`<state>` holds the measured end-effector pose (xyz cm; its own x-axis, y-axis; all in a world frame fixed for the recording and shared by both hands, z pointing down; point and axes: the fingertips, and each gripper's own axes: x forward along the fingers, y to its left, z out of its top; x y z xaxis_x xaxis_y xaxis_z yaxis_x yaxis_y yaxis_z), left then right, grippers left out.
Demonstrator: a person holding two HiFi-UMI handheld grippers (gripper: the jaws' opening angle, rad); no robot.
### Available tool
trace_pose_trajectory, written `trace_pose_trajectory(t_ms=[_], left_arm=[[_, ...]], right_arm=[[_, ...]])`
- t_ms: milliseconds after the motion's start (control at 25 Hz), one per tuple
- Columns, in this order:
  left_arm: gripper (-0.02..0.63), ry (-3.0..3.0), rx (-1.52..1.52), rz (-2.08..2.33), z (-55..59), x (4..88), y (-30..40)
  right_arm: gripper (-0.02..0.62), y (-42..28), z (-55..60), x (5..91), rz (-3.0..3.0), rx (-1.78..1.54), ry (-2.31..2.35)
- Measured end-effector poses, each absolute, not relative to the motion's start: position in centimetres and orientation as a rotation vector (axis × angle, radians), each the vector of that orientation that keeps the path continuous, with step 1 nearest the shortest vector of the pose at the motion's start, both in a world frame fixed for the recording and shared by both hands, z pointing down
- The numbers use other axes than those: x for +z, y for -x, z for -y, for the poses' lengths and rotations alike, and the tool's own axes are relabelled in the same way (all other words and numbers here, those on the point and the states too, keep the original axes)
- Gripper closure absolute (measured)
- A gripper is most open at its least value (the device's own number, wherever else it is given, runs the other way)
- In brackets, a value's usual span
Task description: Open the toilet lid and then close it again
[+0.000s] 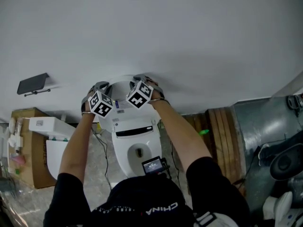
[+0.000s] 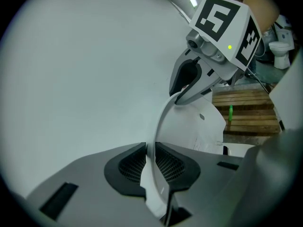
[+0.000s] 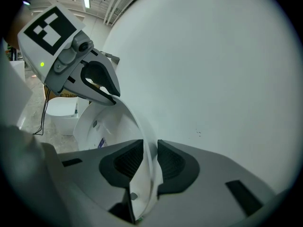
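Within both grippers' (image 2: 150,148) (image 3: 150,145) jaws, toilet lid (image 3: 105,123)

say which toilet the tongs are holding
The middle toilet: left tongs and right tongs pinch the rim of its raised lid. The toilet to its left is untouched.

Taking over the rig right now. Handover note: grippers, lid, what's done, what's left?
Left gripper: shut on the rim of the toilet lid.
Right gripper: shut on the same rim, further round.
Lid: raised, about upright, close to the white wall, above the toilet.
Done: opening looks complete.
Left: lower the lid onto the toilet, then release both grippers.
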<state>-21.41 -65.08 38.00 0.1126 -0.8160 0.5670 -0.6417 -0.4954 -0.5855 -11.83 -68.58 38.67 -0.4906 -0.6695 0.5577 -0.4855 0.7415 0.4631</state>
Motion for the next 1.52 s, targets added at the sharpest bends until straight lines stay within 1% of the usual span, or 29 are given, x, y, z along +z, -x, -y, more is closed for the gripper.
trace_pose_trajectory(t_ms=[200, 280, 400, 480, 560, 760, 840, 880, 920, 960, 1000, 1040, 1120, 1360, 1520], left_arm=[[0.54, 2.242, -1.338, -1.441, 64.1, 38.3, 20.8], [0.536, 2.255, -1.347, -1.448, 63.4, 38.4, 21.2], [0.499, 2.273, -1.352, -1.464, 62.4, 38.5, 21.9], [0.437, 2.314, -1.308, -1.512, 61.4, 38.4, 22.3], [0.422, 2.337, -1.246, -1.579, 59.9, 38.3, 22.9], [0.419, 2.263, -1.119, -1.72, 55.5, 38.6, 23.2], [0.42, 2.263, -1.074, -1.717, 53.7, 39.2, 22.1], [0.423, 2.278, -1.054, -1.708, 52.8, 39.6, 21.4], [0.438, 2.284, -1.036, -1.702, 52.0, 40.0, 20.7], [0.484, 2.276, -1.02, -1.707, 51.2, 40.2, 20.3], [0.566, 2.262, -1.008, -1.719, 50.6, 40.3, 19.9], [0.584, 2.249, -1.006, -1.731, 50.1, 40.4, 19.6], [0.594, 2.251, -1.023, -1.731, 49.3, 40.8, 18.8], [0.595, 2.395, -1.006, -1.688, 45.5, 41.3, 15.3], [0.595, 2.458, -0.988, -1.747, 42.0, 42.2, 13.5]], right_arm=[[0.499, 11.5, 67.7, 38.7, 2.193, -0.267, -0.834], [0.486, 11.6, 67.1, 38.6, 2.204, -0.256, -0.818], [0.436, 11.5, 66.2, 38.2, 2.242, -0.241, -0.786], [0.398, 11.0, 65.5, 37.5, 2.28, -0.227, -0.785], [0.388, 10.1, 64.7, 36.8, 2.333, -0.2, -0.819], [0.39, 7.5, 60.8, 36.8, 2.494, -0.037, -0.904], [0.409, 6.6, 59.0, 37.9, 2.505, -0.023, -0.894], [0.442, 6.1, 58.3, 38.5, 2.495, -0.031, -0.893], [0.5, 5.7, 57.5, 39.2, 2.484, -0.035, -0.892], [0.536, 5.3, 56.8, 39.9, 2.476, -0.029, -0.884], [0.556, 5.0, 56.2, 40.6, 2.473, -0.013, -0.868], [0.566, 4.8, 55.6, 41.0, 2.473, 0.005, -0.848], [0.579, 4.5, 54.5, 41.3, 2.492, 0.033, -0.812], [0.581, 3.5, 52.1, 40.8, 2.58, 0.069, -0.712], [0.581, 2.7, 49.4, 42.6, 2.608, 0.193, -0.568]])
